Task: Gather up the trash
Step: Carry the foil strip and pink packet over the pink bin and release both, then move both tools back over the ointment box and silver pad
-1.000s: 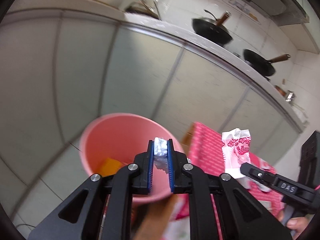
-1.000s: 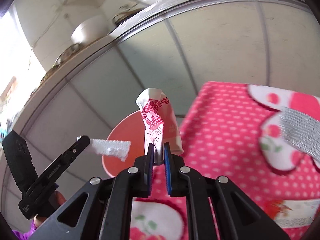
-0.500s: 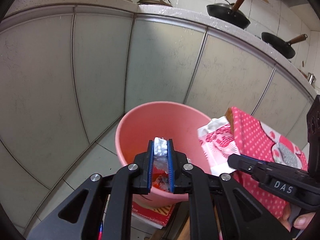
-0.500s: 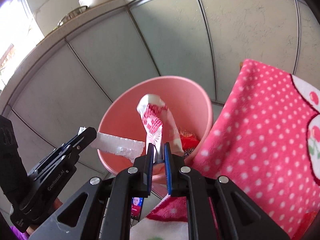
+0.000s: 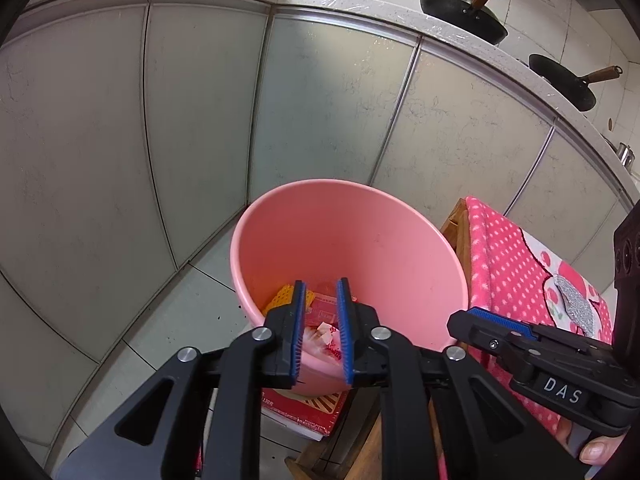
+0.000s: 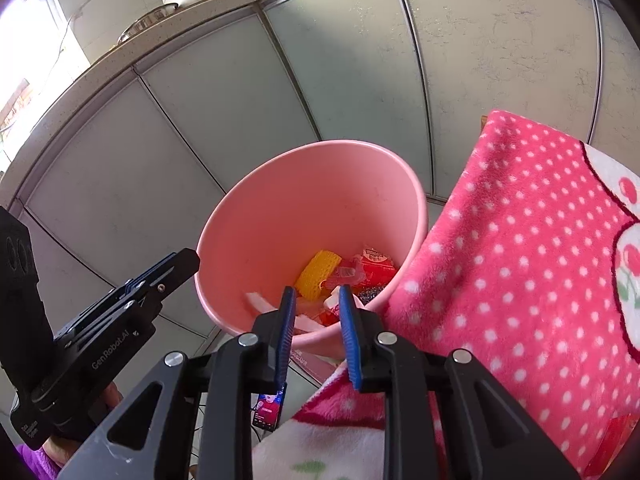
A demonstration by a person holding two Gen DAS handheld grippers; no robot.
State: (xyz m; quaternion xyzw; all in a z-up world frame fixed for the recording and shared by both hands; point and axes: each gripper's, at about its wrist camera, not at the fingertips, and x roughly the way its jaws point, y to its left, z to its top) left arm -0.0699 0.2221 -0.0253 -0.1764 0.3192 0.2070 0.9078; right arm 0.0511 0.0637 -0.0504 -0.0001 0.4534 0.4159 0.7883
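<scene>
A pink bin [image 5: 360, 236] stands on the floor against grey cabinet doors. My left gripper [image 5: 320, 292] hovers over its near rim; its jaws are opening and nothing is between them. My right gripper [image 6: 316, 296] hangs over the same bin [image 6: 296, 208], also opening and empty. In the bin lie a yellow foam net [image 6: 318, 274], a red packet [image 6: 376, 264], a white foam strip [image 6: 260, 302] and a pink-and-white wrapper [image 5: 324, 332]. Each gripper shows in the other's view: the right gripper [image 5: 466, 320], the left gripper [image 6: 180, 264].
A pink polka-dot blanket [image 6: 520, 240] covers a wooden stand [image 5: 454, 220] right beside the bin. A red box [image 5: 304, 408] lies under the bin's near side. A phone [image 6: 269, 408] lies on the floor. Two black pans [image 5: 464, 12] sit on the counter above.
Both grippers came down over the bin and their jaws parted. The white foam piece left the left jaws and the wrapper left the right jaws; both now lie in the bin.
</scene>
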